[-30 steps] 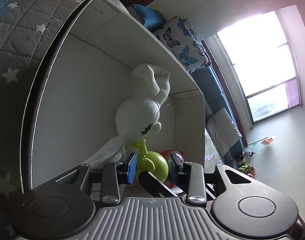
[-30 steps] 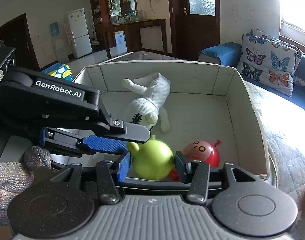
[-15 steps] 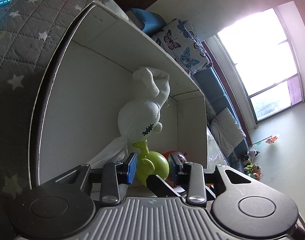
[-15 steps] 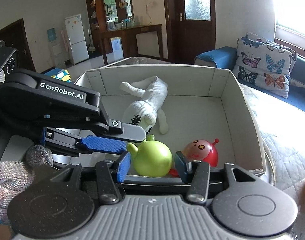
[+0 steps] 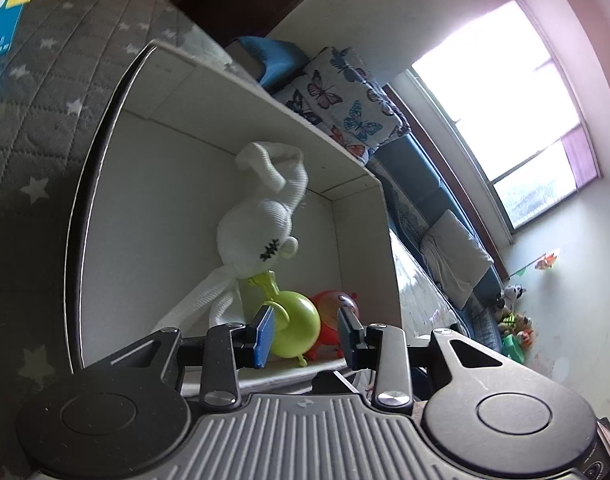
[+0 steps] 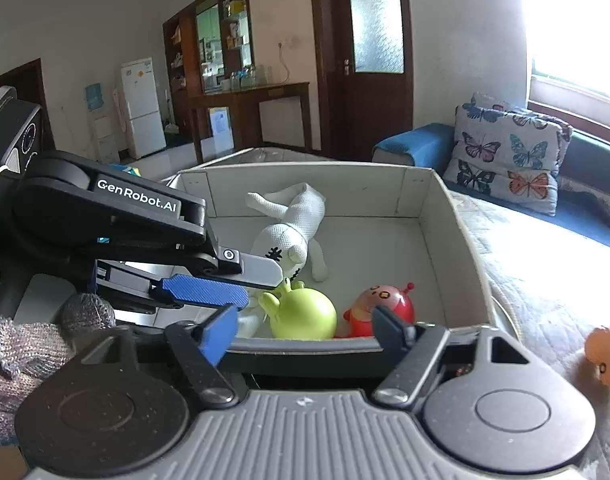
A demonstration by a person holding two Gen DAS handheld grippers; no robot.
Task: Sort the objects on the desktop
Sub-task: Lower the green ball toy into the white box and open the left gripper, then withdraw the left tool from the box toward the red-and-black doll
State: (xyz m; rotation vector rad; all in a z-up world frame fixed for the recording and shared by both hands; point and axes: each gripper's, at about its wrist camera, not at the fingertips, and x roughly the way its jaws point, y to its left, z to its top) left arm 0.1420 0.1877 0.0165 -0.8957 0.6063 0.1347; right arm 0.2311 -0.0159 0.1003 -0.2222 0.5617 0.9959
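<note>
A white cardboard box (image 6: 457, 240) (image 5: 105, 184) holds a white knitted plush doll (image 6: 293, 228) (image 5: 261, 232), a green round toy (image 6: 305, 314) (image 5: 295, 330) and a red round toy (image 6: 381, 306) (image 5: 331, 316). My left gripper (image 5: 305, 336) is open and empty above the box's near edge; it also shows in the right wrist view (image 6: 233, 284). My right gripper (image 6: 305, 334) is open and empty, just outside the box's near wall. An orange toy (image 6: 605, 356) lies on the quilt to the right of the box.
The box sits on a grey star-patterned quilt (image 5: 33, 120). A blue booklet (image 5: 1, 28) lies at the quilt's far left. A blue sofa with a butterfly cushion (image 6: 509, 152) stands behind. A gloved hand (image 6: 29, 344) holds the left gripper.
My right gripper's jaws have opened wider and it has pulled back from the box, so the orange toy comes into view. The left gripper has drawn back slightly. The toys stay put.
</note>
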